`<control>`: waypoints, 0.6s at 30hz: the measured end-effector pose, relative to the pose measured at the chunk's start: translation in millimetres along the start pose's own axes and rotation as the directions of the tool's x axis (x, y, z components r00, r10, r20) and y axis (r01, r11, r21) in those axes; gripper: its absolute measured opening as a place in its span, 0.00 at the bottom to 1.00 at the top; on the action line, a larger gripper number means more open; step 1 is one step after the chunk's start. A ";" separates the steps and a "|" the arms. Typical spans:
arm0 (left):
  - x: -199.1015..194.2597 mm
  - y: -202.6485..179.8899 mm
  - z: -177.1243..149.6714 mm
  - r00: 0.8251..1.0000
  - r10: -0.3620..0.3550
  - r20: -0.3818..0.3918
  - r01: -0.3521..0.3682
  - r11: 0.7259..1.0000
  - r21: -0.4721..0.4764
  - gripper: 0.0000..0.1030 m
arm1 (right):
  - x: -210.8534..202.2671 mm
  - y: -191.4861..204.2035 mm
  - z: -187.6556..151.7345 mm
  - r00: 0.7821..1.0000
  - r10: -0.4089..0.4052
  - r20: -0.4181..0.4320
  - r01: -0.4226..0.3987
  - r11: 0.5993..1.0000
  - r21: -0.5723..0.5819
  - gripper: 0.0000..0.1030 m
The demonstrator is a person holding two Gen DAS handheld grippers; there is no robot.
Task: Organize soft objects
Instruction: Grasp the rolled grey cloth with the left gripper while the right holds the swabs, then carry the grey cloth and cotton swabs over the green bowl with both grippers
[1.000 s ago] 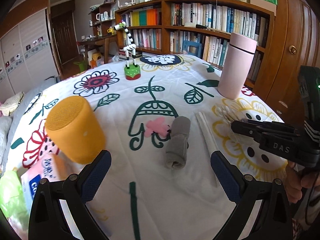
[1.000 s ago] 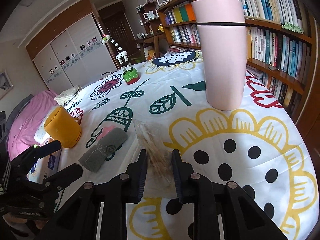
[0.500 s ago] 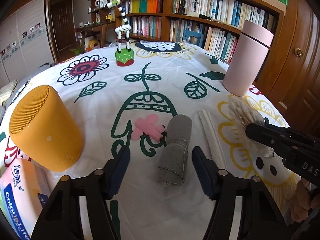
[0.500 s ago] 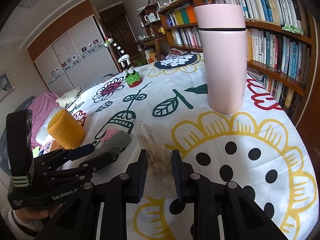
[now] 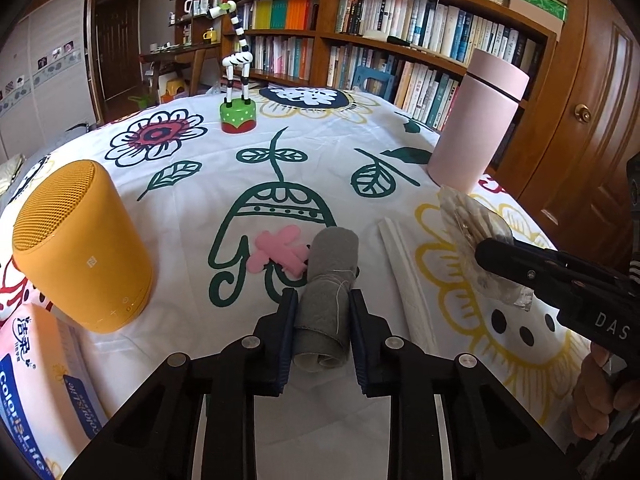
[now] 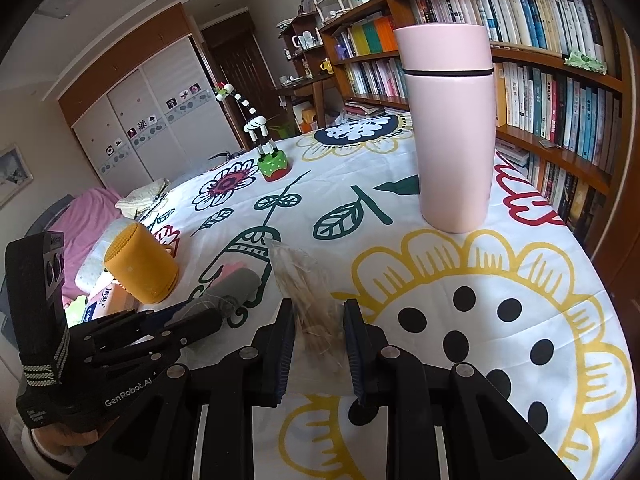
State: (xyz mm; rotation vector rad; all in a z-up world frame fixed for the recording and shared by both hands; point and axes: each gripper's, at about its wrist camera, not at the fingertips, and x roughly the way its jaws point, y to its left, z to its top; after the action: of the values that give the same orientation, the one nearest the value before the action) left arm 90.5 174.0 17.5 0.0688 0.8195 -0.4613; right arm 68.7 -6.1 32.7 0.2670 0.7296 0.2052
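Note:
A grey rolled cloth point(image 5: 326, 280) lies on the flowered tablecloth point(image 5: 224, 184), and my left gripper point(image 5: 322, 304) is shut on its near half. A pink soft piece point(image 5: 276, 252) touches the roll's left side. My right gripper point(image 6: 319, 316) is shut on a clear bag of thin sticks point(image 6: 304, 280), whose far end pokes up and forward. In the left wrist view that bag point(image 5: 472, 224) hangs at the right, just above the cloth. The right wrist view shows the grey roll point(image 6: 236, 284) between the left gripper's fingers point(image 6: 184, 326).
An orange speaker point(image 5: 80, 248) stands left of the roll, with a tissue pack point(image 5: 32, 380) at the near left edge. A tall pink bottle point(image 5: 476, 128) stands far right, a giraffe toy point(image 5: 238, 112) at the back. A white strip point(image 5: 404, 264) lies between roll and bag.
My left gripper went forward from wide open and shut around the grey roll. The right gripper kept the bag and rose slightly.

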 end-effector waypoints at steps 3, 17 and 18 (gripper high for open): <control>-8.0 0.7 -1.1 1.000 0.013 0.020 -0.013 1.000 0.003 0.25 | -1.7 2.4 0.3 1.000 0.006 0.005 -0.006 1.000 -0.001 0.25; -59.5 9.2 -10.3 0.993 0.040 0.113 -0.037 0.999 -0.021 0.24 | -16.8 19.2 -1.3 0.999 0.047 0.027 -0.046 0.999 -0.012 0.25; -64.6 10.2 -11.4 0.992 0.044 0.122 -0.041 0.999 -0.024 0.24 | -18.1 21.1 -1.4 0.998 0.050 0.029 -0.050 0.999 -0.014 0.25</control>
State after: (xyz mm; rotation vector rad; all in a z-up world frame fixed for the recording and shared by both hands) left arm 48.9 209.7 55.0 0.0379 0.7011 -0.4125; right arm 52.7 9.1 49.6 0.2751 0.6927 0.2532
